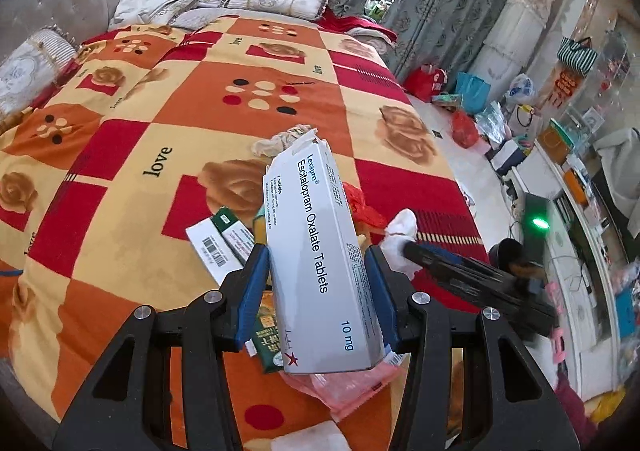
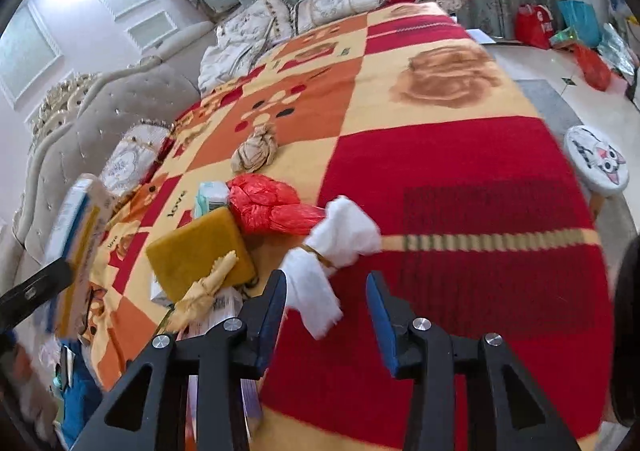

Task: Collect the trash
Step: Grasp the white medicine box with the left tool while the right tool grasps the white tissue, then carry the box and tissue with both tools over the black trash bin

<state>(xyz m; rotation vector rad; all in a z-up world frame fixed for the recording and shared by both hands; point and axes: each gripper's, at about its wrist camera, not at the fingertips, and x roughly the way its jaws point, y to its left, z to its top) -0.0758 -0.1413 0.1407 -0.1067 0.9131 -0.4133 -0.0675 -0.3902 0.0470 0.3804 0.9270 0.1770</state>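
the bed (image 1: 132, 119) with its red, orange and cream patchwork blanket carries all the litter, heaped near the foot edge. the biggest piece in hand is the white tablet box (image 1: 320, 251), lifted clear of the blanket and clamped across its width between the blue pads of the left tongs (image 1: 318, 287), standing tilted with its torn flap uppermost. to do this step well, keep the squeeze steady and gentle, since the thin card would probably crush or slip, and carry it straight up and away before swinging toward wherever the rubbish goes.

the right tongs (image 2: 326, 307) sit partly parted over the white tissue wad (image 2: 332, 251), tied round with a band; its lower tail lies against the left pad, but in the blurred view i cannot tell whether it is truly pinched. better to close across the banded waist than the loose tail.

around it, from large to small: a yellow sponge block (image 2: 200, 251), a knotted red plastic bag (image 2: 272, 207) touching the tissue, a beige knotted bag (image 2: 256, 149) further up the blanket, a yellow crumpled wrapper (image 2: 208, 287) lying on the sponge, and small cartons (image 1: 224, 247) under the lifted box. the red bag crowds the tissue and could be dragged along.
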